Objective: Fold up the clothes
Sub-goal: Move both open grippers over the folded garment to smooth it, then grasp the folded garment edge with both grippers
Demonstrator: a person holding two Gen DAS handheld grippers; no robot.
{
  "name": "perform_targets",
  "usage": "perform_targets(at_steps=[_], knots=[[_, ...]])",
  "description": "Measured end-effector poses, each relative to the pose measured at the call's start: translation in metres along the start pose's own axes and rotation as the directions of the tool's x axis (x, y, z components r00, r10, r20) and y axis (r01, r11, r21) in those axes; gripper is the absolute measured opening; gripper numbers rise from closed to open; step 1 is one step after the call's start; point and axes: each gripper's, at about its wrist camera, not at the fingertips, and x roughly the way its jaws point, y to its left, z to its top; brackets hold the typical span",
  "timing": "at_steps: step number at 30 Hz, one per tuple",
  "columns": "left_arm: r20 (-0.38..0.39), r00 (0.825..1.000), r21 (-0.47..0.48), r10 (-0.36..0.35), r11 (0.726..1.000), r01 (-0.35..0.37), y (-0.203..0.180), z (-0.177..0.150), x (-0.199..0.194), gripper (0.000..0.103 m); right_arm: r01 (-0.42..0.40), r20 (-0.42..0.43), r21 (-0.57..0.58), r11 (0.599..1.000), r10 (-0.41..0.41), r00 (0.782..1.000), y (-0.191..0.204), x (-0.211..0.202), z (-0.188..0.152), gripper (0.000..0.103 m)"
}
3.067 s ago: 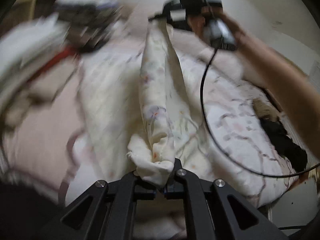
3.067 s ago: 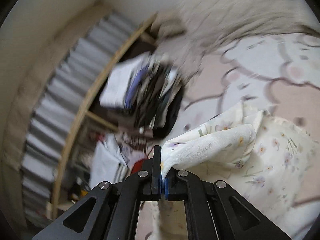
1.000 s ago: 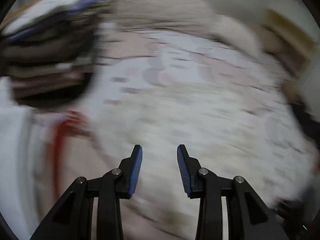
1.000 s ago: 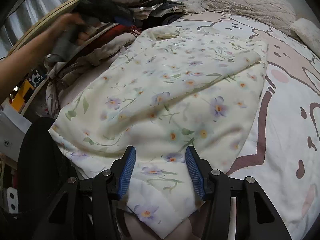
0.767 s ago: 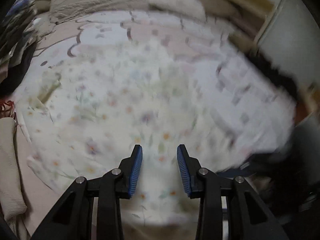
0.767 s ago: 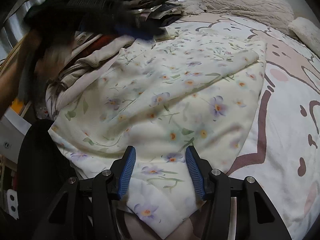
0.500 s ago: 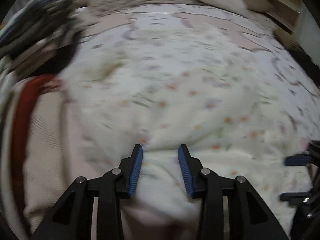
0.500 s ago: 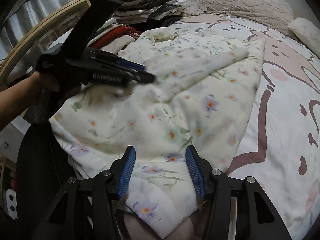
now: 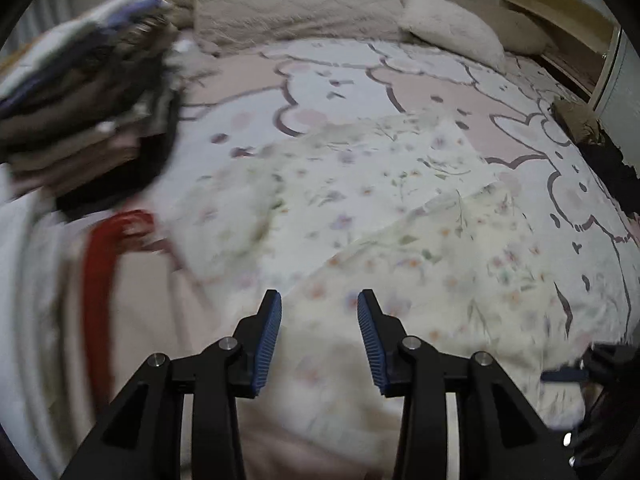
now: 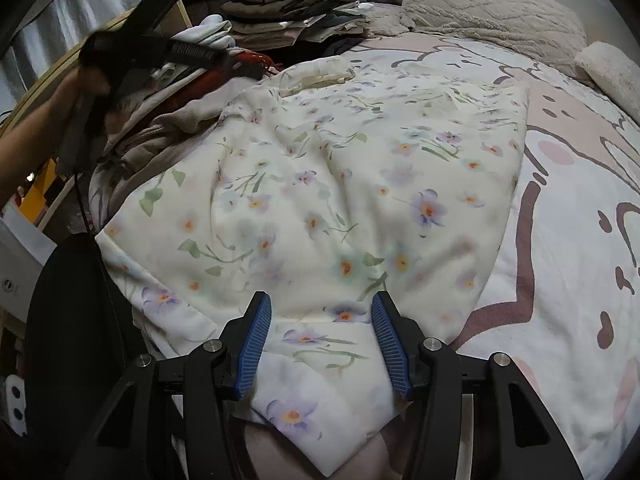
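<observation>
A cream garment with a floral print [image 10: 352,184] lies spread on the bed; it also shows in the left wrist view [image 9: 400,208], partly blurred. My right gripper [image 10: 321,334] is open and empty, its blue pads either side of the garment's near corner. My left gripper [image 9: 319,330] is open and empty above the garment's near left part. In the right wrist view the left gripper [image 10: 168,52] is held up at the far left, over the clothes beside the bed's edge.
A stack of folded clothes [image 10: 296,4] stands at the bed's far left, with loose beige and red clothes [image 10: 168,120] beside it. Pillows [image 9: 296,4] lie at the head. The pink cartoon bedsheet [image 10: 580,208] is bare to the right. A dark chair [image 10: 80,320] stands near left.
Both grippers let go of the garment and it now lies spread on the bed. The left gripper has swung up and back toward the left side. The right gripper has stayed put.
</observation>
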Motion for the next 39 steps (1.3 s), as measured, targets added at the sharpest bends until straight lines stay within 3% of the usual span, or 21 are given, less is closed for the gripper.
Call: perform_targets(at_steps=[2, 5, 7, 11, 15, 17, 20, 23, 25, 27, 30, 36, 39], knots=[[-0.057, 0.998, -0.009, 0.004, 1.0, -0.005, 0.004, 0.014, 0.032, 0.039, 0.001, 0.002, 0.002, 1.0, -0.001, 1.0, 0.0, 0.0, 0.0, 0.053], [-0.123, 0.989, -0.022, 0.082, 0.996, -0.085, 0.024, 0.031, 0.067, 0.039, 0.003, 0.004, 0.005, 1.0, -0.003, 1.0, 0.001, -0.001, -0.001, 0.053], [-0.108, 0.981, -0.029, 0.158, 0.986, -0.162, 0.043, 0.045, 0.072, 0.042, 0.008, 0.002, 0.004, 1.0, -0.008, 1.0, 0.002, -0.001, -0.002, 0.053], [-0.088, 0.935, -0.091, 0.343, 0.932, -0.351, 0.088, 0.077, 0.059, 0.042, 0.015, -0.001, 0.007, 1.0, -0.015, 1.0, 0.003, -0.001, -0.002, 0.054], [0.022, 0.929, -0.125, 0.369, 0.923, -0.363, 0.094, 0.093, 0.01, 0.044, 0.008, -0.002, 0.009, 1.0, -0.008, 1.0, 0.002, -0.001, -0.002, 0.056], [0.07, 0.945, -0.112, 0.321, 0.943, -0.312, 0.081, 0.088, -0.017, 0.045, 0.002, -0.004, 0.007, 1.0, -0.002, 1.0, 0.003, -0.001, -0.001, 0.059], [0.084, 0.963, -0.058, 0.258, 0.966, -0.254, 0.059, 0.065, -0.043, 0.046, 0.01, -0.009, -0.009, 1.0, -0.011, 1.0, 0.005, -0.001, 0.001, 0.06], [0.066, 0.99, 0.012, 0.122, 0.992, -0.123, 0.015, 0.019, -0.064, 0.046, 0.007, -0.016, 0.007, 1.0, -0.006, 1.0, 0.006, -0.011, 0.008, 0.06], [0.046, 0.999, 0.067, 0.025, 0.997, -0.028, -0.019, -0.016, -0.078, 0.046, -0.018, 0.009, 0.032, 0.999, 0.017, 1.0, 0.007, -0.024, 0.012, 0.06], [-0.002, 0.995, 0.09, -0.102, 0.991, 0.102, -0.051, -0.051, -0.085, 0.046, -0.021, 0.057, 0.015, 1.0, 0.02, 0.998, 0.011, -0.043, 0.012, 0.06], [-0.082, 0.966, 0.058, -0.245, 0.967, 0.25, -0.087, -0.098, -0.088, 0.046, -0.003, 0.077, 0.009, 1.0, 0.002, 0.997, 0.009, -0.061, 0.008, 0.06], [-0.19, 0.954, -0.023, -0.231, 0.973, 0.231, -0.108, -0.158, -0.054, 0.046, 0.022, 0.059, 0.059, 0.998, -0.025, 0.998, -0.017, -0.077, -0.008, 0.06], [-0.13, 0.956, -0.085, -0.264, 0.963, 0.255, -0.103, -0.159, -0.064, 0.047, 0.098, 0.057, -0.017, 0.995, -0.097, 0.994, -0.017, -0.081, -0.015, 0.06]])
